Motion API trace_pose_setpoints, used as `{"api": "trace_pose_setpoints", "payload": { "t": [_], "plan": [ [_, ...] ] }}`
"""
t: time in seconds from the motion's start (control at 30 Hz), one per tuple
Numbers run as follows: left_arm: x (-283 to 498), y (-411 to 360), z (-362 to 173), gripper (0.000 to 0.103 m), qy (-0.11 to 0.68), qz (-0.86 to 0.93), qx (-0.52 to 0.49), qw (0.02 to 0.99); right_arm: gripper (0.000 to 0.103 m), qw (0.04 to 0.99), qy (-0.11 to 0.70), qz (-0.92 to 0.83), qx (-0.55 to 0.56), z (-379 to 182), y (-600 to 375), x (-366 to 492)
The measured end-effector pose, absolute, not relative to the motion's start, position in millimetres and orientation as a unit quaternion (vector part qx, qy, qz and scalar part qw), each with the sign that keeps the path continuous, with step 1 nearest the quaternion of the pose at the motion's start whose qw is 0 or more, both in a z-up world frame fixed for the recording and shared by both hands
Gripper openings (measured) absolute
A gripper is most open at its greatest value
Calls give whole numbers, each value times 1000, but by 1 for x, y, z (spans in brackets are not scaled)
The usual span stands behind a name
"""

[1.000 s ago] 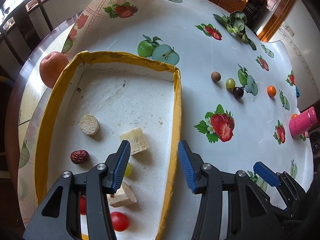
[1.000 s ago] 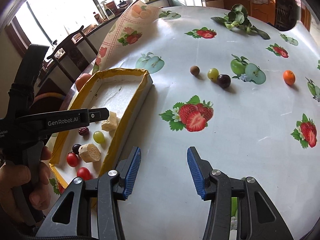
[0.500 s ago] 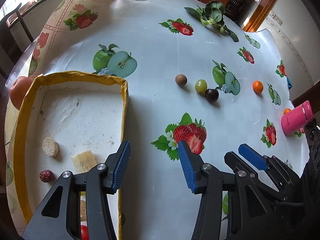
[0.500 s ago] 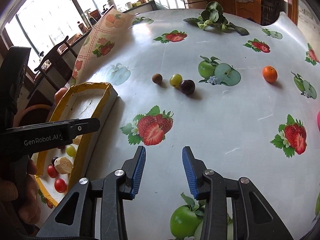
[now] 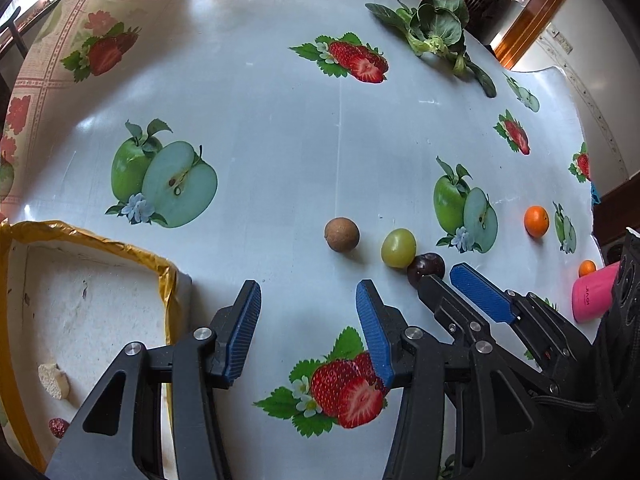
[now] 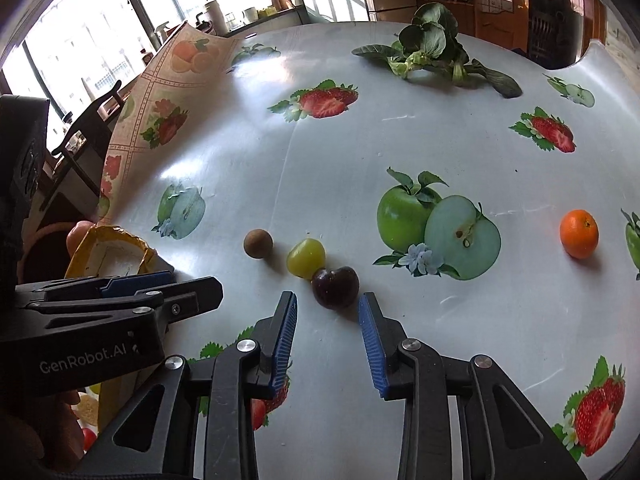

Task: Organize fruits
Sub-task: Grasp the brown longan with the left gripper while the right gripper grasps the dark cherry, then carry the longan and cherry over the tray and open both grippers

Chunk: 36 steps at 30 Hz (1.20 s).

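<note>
- Fingers (image 6: 368, 344) of the right gripper (image 6: 327, 340) are spread wide and empty, and a second ago they were hanging over bare counter (image 6: 460, 312); now the dark plum-coloured fruit (image 6: 335, 287) sits just ahead of their tips, lined up with the gap.
- Left gripper (image 5: 308, 336) has swung off the yellow-rimmed foam tray (image 5: 166, 280), which a second ago filled its view; the tray now sits at the left edge, and those fingers are parted too, holding nothing.
- Landmark is the dark fruit: the green grape (image 6: 306, 258) touches it on the far-left side, and the brown round fruit (image 6: 258, 243) lies just beyond the grape, apart from it.
- Well to the right of the dark fruit sits a small orange (image 6: 579, 233); the left view shows a second tiny orange (image 5: 587, 268) beside a pink cup (image 5: 592, 298).
- Far behind the dark fruit lies a leafy green vegetable (image 6: 432, 50).
- What the shift means, by my reading: the tray drop-off is done and both tools are lining up on the loose row, dark fruit first.
- Watch the grape: it's pressed against the target, so closing may nudge it rolling.
- Inside the tray, a pale chunk (image 5: 54, 380) and a red date (image 5: 58, 427) are visible.
</note>
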<state>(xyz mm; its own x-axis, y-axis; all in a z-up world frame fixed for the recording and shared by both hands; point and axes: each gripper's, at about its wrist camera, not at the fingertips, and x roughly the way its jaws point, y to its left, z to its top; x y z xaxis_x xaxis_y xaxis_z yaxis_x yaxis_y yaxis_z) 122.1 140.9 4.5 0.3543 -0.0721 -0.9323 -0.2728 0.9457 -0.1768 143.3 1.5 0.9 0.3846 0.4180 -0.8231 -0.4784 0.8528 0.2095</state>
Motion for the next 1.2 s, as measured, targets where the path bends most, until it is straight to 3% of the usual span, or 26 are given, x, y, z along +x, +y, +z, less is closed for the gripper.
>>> {"api": "trace_pose_setpoints", "payload": {
  "t": [0.17,0.2,0.4,0.6,1.2],
  "plan": [
    [140,141,-8,48,568,62,-156,805,32,822,493,285,-12,-12,0,157],
    [143,141,-10,48,569,61,-157,805,26,820,492,292,-11,-12,1,157],
    [159,132,-11,44,562,57,-138,813,25,825,488,283,21,1,-21,138],
    [159,119,-13,18,556,66,-90,824,25,821,497,274,68,9,-45,112],
    [61,108,28,18,545,55,-102,830,25,820,497,276,68,43,-67,29]
  ]
}}
